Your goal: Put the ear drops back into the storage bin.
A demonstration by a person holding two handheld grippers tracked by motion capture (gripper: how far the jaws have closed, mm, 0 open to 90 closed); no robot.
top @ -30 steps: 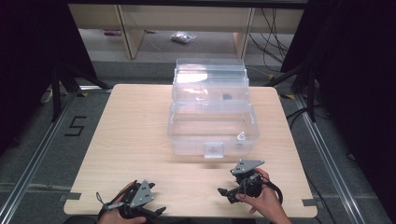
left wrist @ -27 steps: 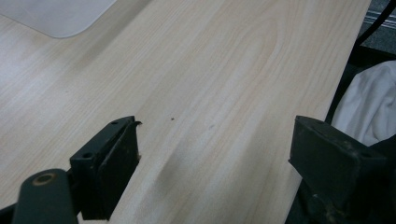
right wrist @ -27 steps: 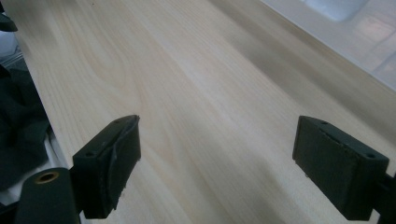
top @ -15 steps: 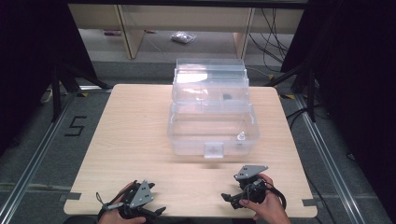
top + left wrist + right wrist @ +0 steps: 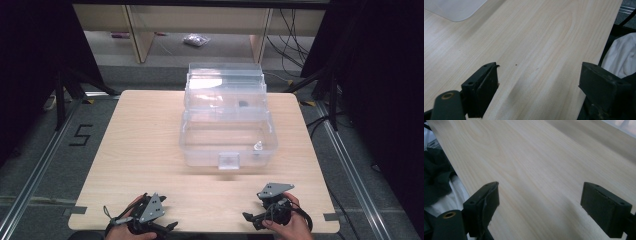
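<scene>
— What's on the desk [image 5: 150, 130] right now?

— A clear plastic box [image 5: 227, 122] stands at the middle toward the far side, its lid tipped up and back, so it is open. It looks tiered, with an upper tray behind the deep front bin. There is a small dark thing in the upper tray and a small pale thing in the front bin, both too small to identify.

— And the person's hands?

— Both rest at the near edge, well apart from the box. The left gripper [image 5: 170, 226] lies at the near left corner, the right gripper [image 5: 250, 220] at the near right. Each gripper's own view shows its jaws spread wide with bare wood between them, grasping nothing.

— Has anything just changed?

— Over the last second the right gripper has drawn back toward the person, away from the box's front latch. The left has not moved.

— What does that suggest?

— I'd judge the work at the box is either finished or paused: the box sits open and nobody reaches for it.
</scene>
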